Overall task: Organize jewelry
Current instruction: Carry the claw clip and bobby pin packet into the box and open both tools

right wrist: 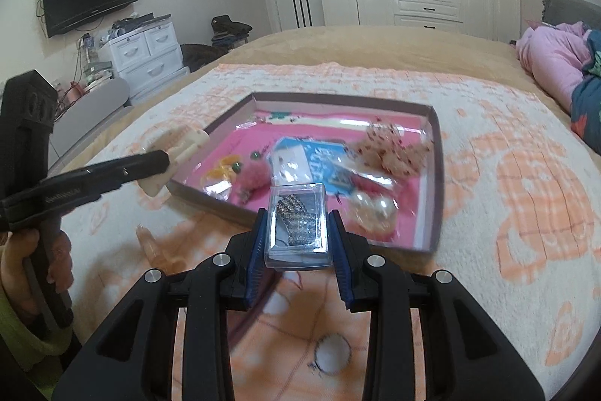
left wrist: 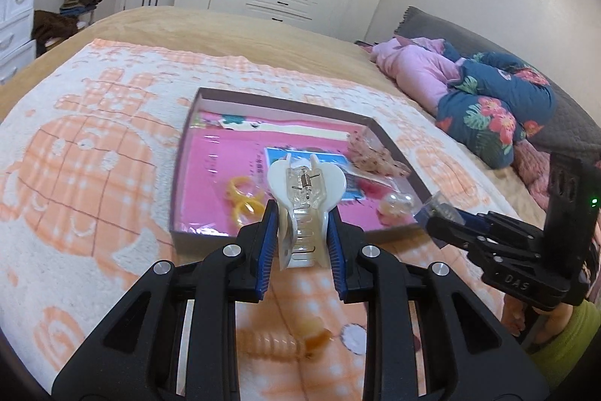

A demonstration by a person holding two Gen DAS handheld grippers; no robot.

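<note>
the left gripper (left wrist: 303, 235) has its blue-padded fingers (left wrist: 267, 243) pressed against both sides of a white hair claw clip (left wrist: 305, 209), which stands upright between them with its spring and rounded wings just past the fingertips. straight ahead of those fingers lies a shallow open box (left wrist: 184, 175) with a pink lining, resting on an orange-and-white blanket (left wrist: 75, 175) spread over the bed. inside the box, ahead and to the left of the left fingers, sits a yellow ring-shaped piece (left wrist: 244, 200); ahead and to the right lie a pale beaded scrunchie (left wrist: 372, 156) and a pearly item (left wrist: 394, 207). below the left fingers, on the blanket, lies a peach-coloured ridged clip (left wrist: 278, 344).

the right gripper (right wrist: 300, 239) clamps a small clear plastic case (right wrist: 298, 228) holding a dark rhinestone piece (right wrist: 296, 220); the case sits squarely between the fingers (right wrist: 259, 243), over the near edge of the box (right wrist: 435, 175). beyond the right fingers, within the box, are a blue card (right wrist: 319, 156), the scrunchie (right wrist: 394, 149) ahead-right and a fuzzy pink item (right wrist: 255, 175) ahead-left. the left gripper appears far to the left of the right fingers in the right wrist view, with the white clip (right wrist: 180, 153) near the box's left corner.
</note>
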